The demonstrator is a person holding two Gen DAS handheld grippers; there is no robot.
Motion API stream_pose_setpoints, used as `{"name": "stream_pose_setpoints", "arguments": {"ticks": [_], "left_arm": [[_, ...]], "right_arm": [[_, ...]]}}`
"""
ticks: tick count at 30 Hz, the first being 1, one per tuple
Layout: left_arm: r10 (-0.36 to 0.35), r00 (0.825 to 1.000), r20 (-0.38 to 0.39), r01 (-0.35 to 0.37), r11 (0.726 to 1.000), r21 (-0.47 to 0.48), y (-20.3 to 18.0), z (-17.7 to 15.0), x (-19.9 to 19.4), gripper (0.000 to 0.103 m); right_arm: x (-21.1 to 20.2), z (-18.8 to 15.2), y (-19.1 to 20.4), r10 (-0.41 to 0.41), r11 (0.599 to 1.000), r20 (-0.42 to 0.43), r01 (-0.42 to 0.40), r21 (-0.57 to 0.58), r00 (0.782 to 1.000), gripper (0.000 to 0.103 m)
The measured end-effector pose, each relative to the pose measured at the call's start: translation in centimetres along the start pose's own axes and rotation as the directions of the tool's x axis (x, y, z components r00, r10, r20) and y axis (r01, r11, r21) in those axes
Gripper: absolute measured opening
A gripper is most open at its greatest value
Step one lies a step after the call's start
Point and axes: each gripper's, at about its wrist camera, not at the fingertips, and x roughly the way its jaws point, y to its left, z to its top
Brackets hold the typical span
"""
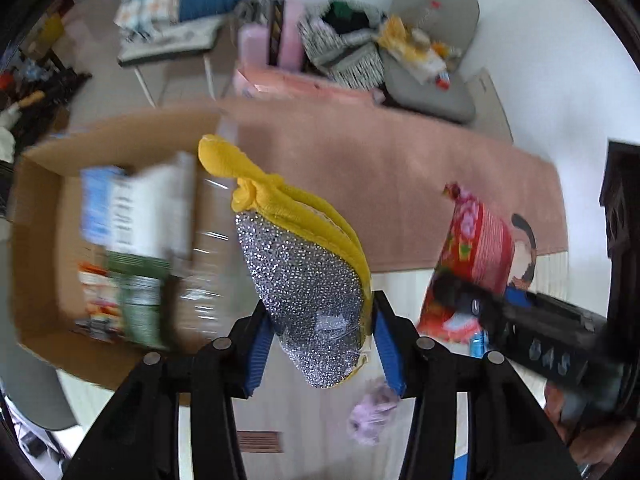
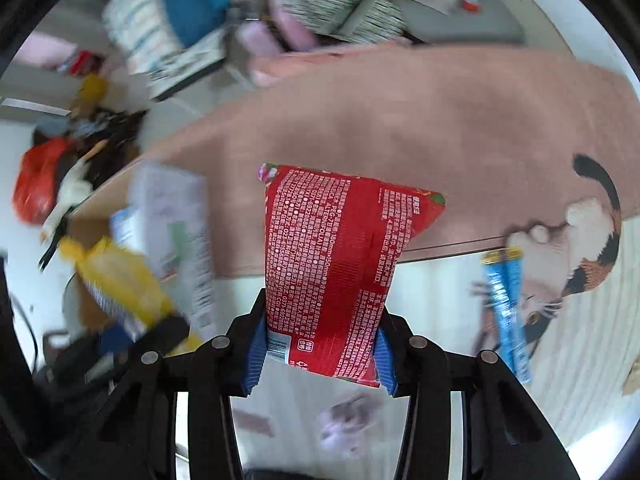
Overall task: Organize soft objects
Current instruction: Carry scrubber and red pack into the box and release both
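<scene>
On your left sits the box (image 1: 40, 208), open-topped and already crowded with packets. Your left hand-held gripper (image 1: 320, 350) is clamped on the sponge (image 1: 304, 280), a glittery silver pad with a yellow cloth back, pinched only at its lower end so most of it stands free above the jaws. Your right hand-held gripper (image 2: 320, 354) is closed on the red packet (image 2: 340, 264), again gripped near one edge. Both things hang in the air over the floor, near the pink rug (image 1: 400, 168). The pictures are blurred. With such shallow grips, a quick swing could shake either thing loose. The two grippers are close together and could knock. The box has little room left.
</scene>
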Motion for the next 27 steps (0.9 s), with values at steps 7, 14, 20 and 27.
{"name": "stream_pose_setpoints", "arguments": {"ticks": [7,14,20,27], "left_arm": [[0.108,0.993,0.037,-0.106,0.993,-0.047,12.0,-1.3,-4.5,0.044],[0.180,0.983,-0.034,-0.183,0.978,-0.102,22.3,0.2,-3.1,0.044],[0.201,0.968,-0.147,-0.211,0.976,-0.054,26.6,3.0,1.3,0.044],[0.197,0.952,-0.233,-0.205,0.979,-0.009,28.5,6.5,6.3,0.044]], "right_arm": [[-0.6,-2.0,12.6,0.016,0.989,0.021,-0.013,-0.150,1.000,0.047],[4.1,-2.5,21.0,-0.081,0.980,-0.014,0.077,-0.185,0.997,0.047],[8.9,-2.9,22.6,-0.210,0.957,-0.083,0.187,-0.221,0.974,0.047],[12.7,-3.2,22.3,-0.295,0.938,-0.139,0.258,-0.232,0.945,0.047]]}}
